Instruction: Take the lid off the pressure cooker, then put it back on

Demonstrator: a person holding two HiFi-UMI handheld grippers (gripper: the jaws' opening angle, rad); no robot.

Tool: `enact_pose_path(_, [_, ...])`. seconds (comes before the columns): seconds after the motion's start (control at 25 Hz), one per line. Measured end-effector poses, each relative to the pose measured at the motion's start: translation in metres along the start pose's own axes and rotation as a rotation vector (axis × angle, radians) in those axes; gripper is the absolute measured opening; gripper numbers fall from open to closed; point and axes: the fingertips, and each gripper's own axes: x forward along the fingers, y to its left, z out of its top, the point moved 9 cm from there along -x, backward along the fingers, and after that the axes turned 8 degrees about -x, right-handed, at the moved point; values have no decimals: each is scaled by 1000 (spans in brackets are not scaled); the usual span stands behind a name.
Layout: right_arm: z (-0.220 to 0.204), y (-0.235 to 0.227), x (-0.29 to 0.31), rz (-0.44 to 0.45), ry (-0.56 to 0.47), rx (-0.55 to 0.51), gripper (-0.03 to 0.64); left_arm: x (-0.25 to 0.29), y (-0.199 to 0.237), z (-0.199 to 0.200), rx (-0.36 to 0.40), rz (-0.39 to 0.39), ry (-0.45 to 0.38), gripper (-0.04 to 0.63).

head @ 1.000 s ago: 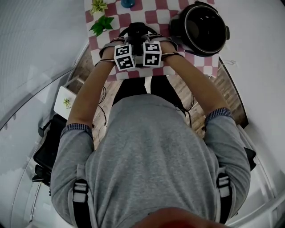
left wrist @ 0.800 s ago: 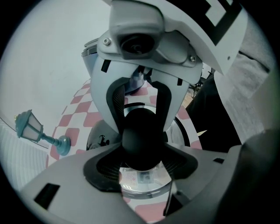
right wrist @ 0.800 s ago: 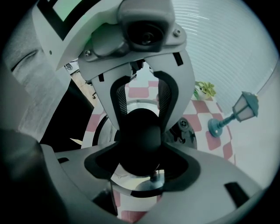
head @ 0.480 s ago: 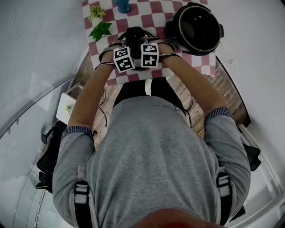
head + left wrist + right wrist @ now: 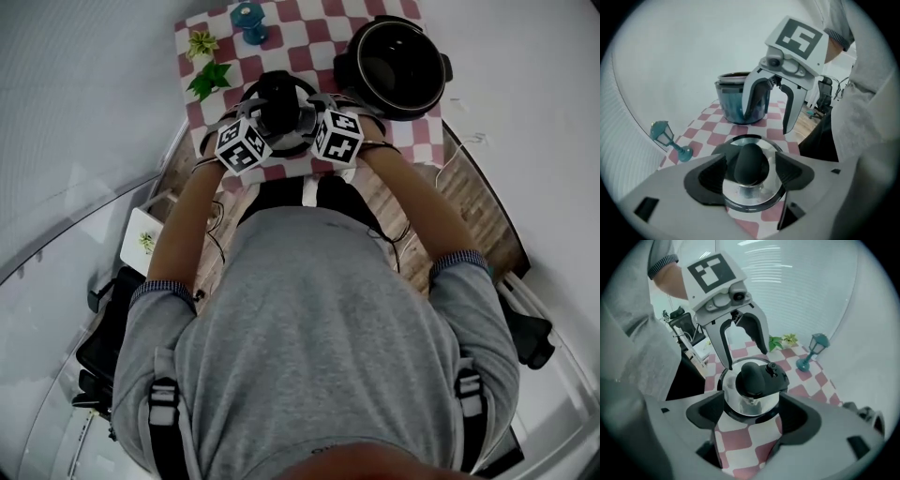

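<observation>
The steel pressure cooker lid [image 5: 278, 105] with its black knob [image 5: 750, 162] lies on the red-and-white checked table [image 5: 309, 33], left of the open black cooker pot [image 5: 431, 89]. My left gripper [image 5: 750, 174] is open; the knob stands in the gap without touching the pads. My right gripper [image 5: 750, 420] is open too, and the lid [image 5: 750, 401] sits just ahead of its pads. In the head view the left gripper [image 5: 261, 122] and right gripper [image 5: 317, 120] flank the lid. Each shows open in the other's view: right gripper [image 5: 768, 121], left gripper [image 5: 745, 357].
A small teal lantern [image 5: 248, 21] and a green plant [image 5: 208, 66] stand at the table's far left. The pot [image 5: 727, 98] is behind the lid in the left gripper view. The lantern [image 5: 812, 350] and plant [image 5: 783, 341] lie past the lid in the right gripper view. Wooden floor surrounds the table.
Both grippers were close together around the knob; now they have opened and drawn apart and back, and the lid rests on the cloth.
</observation>
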Motion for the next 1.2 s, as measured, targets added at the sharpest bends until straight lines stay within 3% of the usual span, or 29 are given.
enact_pose_path(0.36, [-24,5,-110,-217,-391,183,368,-50,-36,63,-120,125,-363,344])
enact_pose_path(0.6, [-35,3,-172,-361,-634,256,371,-73,-43,89,-283,161,-577,344])
enact_pose_path(0.8, [-41,2,-211,-552,-825,288,376,-103,-55,116,-279,235,-804,344])
enact_pose_path(1.0, [-51,9,-234,-573,-831,292,377,-118,-70,143,-266,224,-876,344])
enact_pose_path(1.2, [-51,9,-253,-588,-860,270,377,-135,-83,162,-212,261,-952,344])
